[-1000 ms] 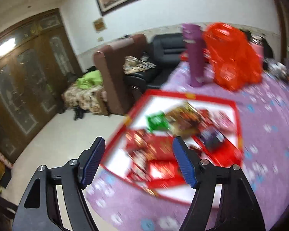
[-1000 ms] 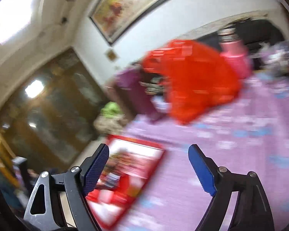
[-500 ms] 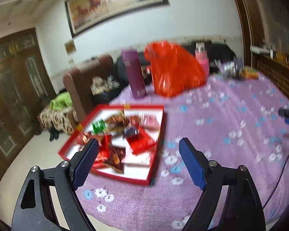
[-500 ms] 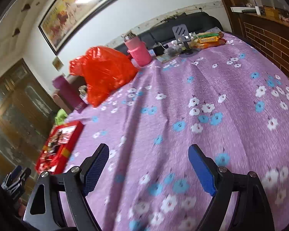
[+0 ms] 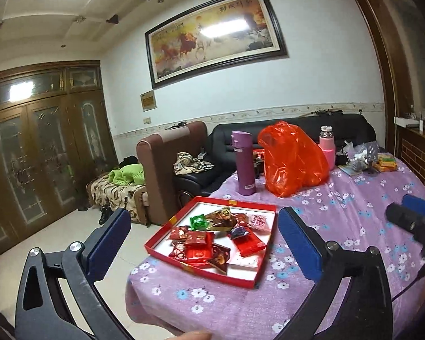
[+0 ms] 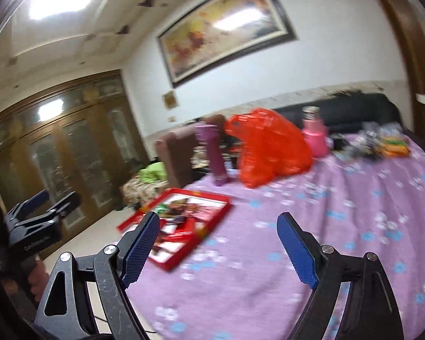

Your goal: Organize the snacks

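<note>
Purple floral cloth covers the table (image 5: 340, 226); take the red tray (image 5: 265, 277) at its near-left corner as your landmark. Behind the tray stand a purple flask (image 5: 243, 163), an orange plastic bag (image 5: 291, 160) and a pink bottle (image 5: 326, 148), in that order left to right. More packets lie far right of the tray by the wall, too small to read.

Snacks (image 5: 212, 236) sit heaped inside the tray: red wrappers mostly, one green, one gold, mixed and overlapping. That heap fits either a pile waiting to be sorted or one just gathered in, so I can't call the stage.

Your left gripper (image 5: 204, 243) hangs in front of the tray, jaws wide apart, holding nothing. Your right gripper (image 6: 216, 249) hangs to the right of the tray, jaws likewise spread and empty.

Any pick here needs a low approach and jaws narrowed onto one wrapper edge; the foil is slick and pieces overlap.

Versus a second ago: the left view has pulled back from right over the tray and steadied. The right view has swung from bare cloth toward the tray and is blurred.
</note>
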{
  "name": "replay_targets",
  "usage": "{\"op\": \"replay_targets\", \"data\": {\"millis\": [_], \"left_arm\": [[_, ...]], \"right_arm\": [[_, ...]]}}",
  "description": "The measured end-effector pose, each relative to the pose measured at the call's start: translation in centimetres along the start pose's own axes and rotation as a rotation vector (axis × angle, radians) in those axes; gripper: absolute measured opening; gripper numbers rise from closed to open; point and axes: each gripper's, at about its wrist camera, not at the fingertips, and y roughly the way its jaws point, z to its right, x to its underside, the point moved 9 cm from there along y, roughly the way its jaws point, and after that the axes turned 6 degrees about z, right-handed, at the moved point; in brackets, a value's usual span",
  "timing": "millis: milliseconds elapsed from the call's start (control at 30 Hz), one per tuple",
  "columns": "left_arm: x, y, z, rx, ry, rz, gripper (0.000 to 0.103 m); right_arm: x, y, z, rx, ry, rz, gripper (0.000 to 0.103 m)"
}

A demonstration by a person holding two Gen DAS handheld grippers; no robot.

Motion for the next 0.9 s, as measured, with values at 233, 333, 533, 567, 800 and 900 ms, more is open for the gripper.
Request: {"op": "replay_targets", "data": {"millis": [233,333,533,567,800,900], "left_arm": [[0.3,-0.1,-1.4,-0.011,-0.031,-0.019,0.103],[0.4,0.0,-1.7,-0.012,-0.037,-0.021,0.103],[1.4,0.7,-3.3,0.003,-0.097,-0.063,0.103],[1.5,0.9,-3.7,-0.002,-0.105,-0.068,0.103],[2.5,1.8,-6.1,-0.047,-0.130,-0.083,0.103],[3.0,2.2,-6.8,-0.060,-0.131,-0.092,0.103]], "right_arm": [[-0.7,1.0,-6.3,-0.092,-0.100,0.001,0.087],[-0.8,1.3,-7.1,-0.106,-0.118,0.004,0.087],[-0.7,3.0,-8.5,-0.127,-0.125,-0.029,0.087],[-0.5,3.1,-8.9,-0.130,-0.130,-0.033,0.087],[0.6,5.0,-11.6,-0.163,-0.182,-0.065,0.087],[1.0,5.6,-12.5,-0.177,-0.190,-0.079,0.087]]}}
